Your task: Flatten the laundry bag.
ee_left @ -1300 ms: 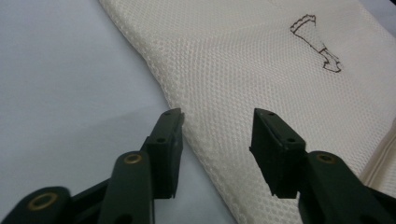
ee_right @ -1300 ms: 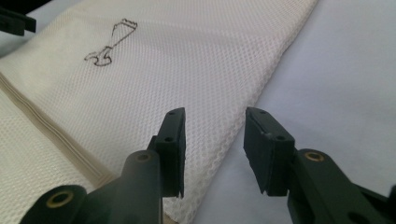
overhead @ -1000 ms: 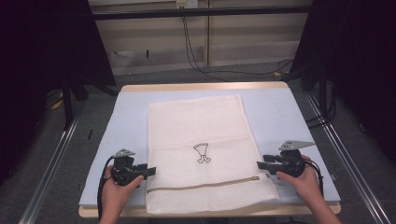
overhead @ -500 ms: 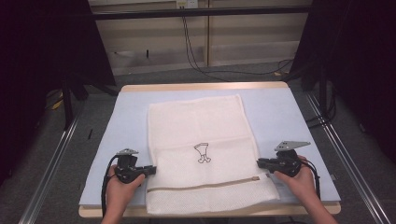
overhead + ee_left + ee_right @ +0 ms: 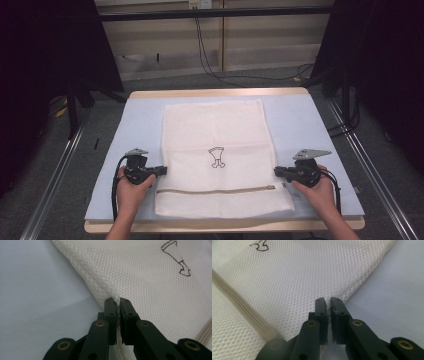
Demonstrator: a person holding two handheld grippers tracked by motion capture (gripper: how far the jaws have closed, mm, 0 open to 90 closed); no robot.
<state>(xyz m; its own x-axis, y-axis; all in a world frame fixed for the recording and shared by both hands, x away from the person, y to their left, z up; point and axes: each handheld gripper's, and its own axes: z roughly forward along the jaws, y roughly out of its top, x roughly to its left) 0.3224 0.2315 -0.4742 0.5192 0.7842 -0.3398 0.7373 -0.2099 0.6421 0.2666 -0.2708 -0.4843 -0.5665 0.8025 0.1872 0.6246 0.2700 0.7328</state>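
A white mesh laundry bag (image 5: 215,125) lies flat on the pale blue mat (image 5: 300,120), with a small black drawing (image 5: 217,157) at its middle and a beige zipper (image 5: 215,190) near its front end. My left gripper (image 5: 164,170) is at the bag's left edge. Its jaws have just been closing and now pinch the mesh hem (image 5: 110,293) between them, seen close in the left gripper (image 5: 117,301) view. My right gripper (image 5: 276,171) is at the right edge. Its jaws have also just been closing and press on the mesh border (image 5: 344,293) in the right gripper (image 5: 329,300) view.
The mat covers a wooden table (image 5: 220,93) with metal rails (image 5: 50,185) along both sides. Cables (image 5: 210,55) hang at the back. Bare mat lies left and right of the bag.
Both grippers' jaws went from apart to closed on the bag's side edges. My left hand slid a little rightward to the bag; the right hand stayed put.
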